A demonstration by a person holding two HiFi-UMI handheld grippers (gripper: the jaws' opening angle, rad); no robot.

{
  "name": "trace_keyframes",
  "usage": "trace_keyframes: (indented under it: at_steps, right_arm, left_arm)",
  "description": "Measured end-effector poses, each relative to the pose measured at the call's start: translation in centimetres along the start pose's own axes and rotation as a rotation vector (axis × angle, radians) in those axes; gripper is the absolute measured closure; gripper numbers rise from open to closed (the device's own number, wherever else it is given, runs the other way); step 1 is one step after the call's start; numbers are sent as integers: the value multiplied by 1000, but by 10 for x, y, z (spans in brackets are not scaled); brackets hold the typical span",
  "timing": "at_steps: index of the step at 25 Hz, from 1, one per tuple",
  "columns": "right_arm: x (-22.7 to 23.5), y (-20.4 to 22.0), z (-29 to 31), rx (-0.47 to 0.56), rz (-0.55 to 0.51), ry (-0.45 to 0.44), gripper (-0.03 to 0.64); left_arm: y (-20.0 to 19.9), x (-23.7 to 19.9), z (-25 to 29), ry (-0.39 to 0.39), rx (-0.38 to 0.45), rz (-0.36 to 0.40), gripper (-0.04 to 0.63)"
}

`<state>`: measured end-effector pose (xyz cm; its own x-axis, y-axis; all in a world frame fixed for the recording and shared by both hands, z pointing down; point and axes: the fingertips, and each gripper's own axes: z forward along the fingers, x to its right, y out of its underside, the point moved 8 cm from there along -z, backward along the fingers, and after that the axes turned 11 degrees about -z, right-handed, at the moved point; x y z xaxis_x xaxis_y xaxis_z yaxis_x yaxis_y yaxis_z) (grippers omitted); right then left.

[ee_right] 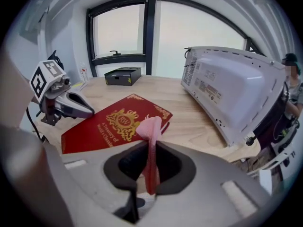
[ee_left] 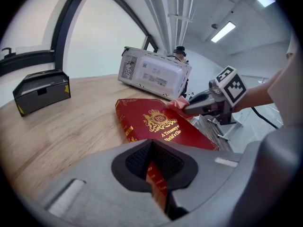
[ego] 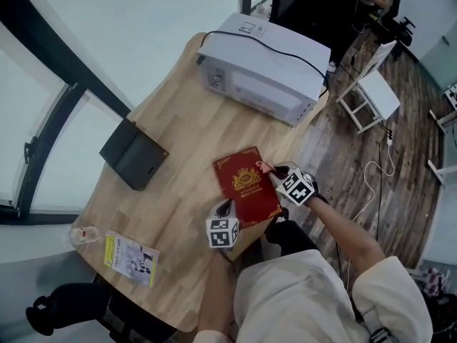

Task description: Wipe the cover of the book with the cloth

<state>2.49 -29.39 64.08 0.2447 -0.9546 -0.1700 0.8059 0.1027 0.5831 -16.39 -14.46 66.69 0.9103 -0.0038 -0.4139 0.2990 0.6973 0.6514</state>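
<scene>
From the head view, the red book (ego: 246, 186) lies on the pale wooden table (ego: 186, 134), close to the near right edge. My left gripper (ego: 226, 207) is at its near corner and my right gripper (ego: 275, 170) at its far right corner, with the pink cloth (ego: 265, 167). A white microwave (ego: 264, 70) fills the table's far end. A black box (ego: 134, 153) sits near the left edge and a yellow booklet (ego: 131, 257) at the near left corner, with bare wood between them. A plank floor (ego: 371, 148) lies to the right.

In the left gripper view, my jaws are pressed nearly together on the book's near edge, red cover showing in the slit. The gold print reads "A Treasury" and "World's" under a crest.

In the right gripper view, my jaws pinch the cloth, whose free end touches the cover's far corner. A large window (ee_right: 118, 32) stands behind the table.
</scene>
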Motion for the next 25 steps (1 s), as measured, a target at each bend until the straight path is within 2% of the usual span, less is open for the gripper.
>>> trace_keyframes:
  at_steps: [3,7,9,13,17,21,25]
  right_arm:
    - [-23,9,-7,13,-9,-34,577]
    - [-46,20,-23,43,-12,-51,577]
    - [-52,29,-37,60,3,-69,577]
    - [-78,57,-64,63,47,-223,577]
    - [-116,79,-91,110,-7,-293,577]
    - [-131,100,-125,211,60,-276,577]
    - [-132,120,-166,338,180,-157,577]
  left_arm:
    - [1,4,0,-23,5,0,588]
    - [6,14,-10,25,-10,-21,588]
    - [10,24,-21,-10,-2,-11,588]
    - [26,59,-47,-58,75,-62,588]
    - [42,97,-75,-82,122,-17,588]
    - [55,139,-109,-147,206,-31,588]
    - [83,188,-136,-213,316,-107,588]
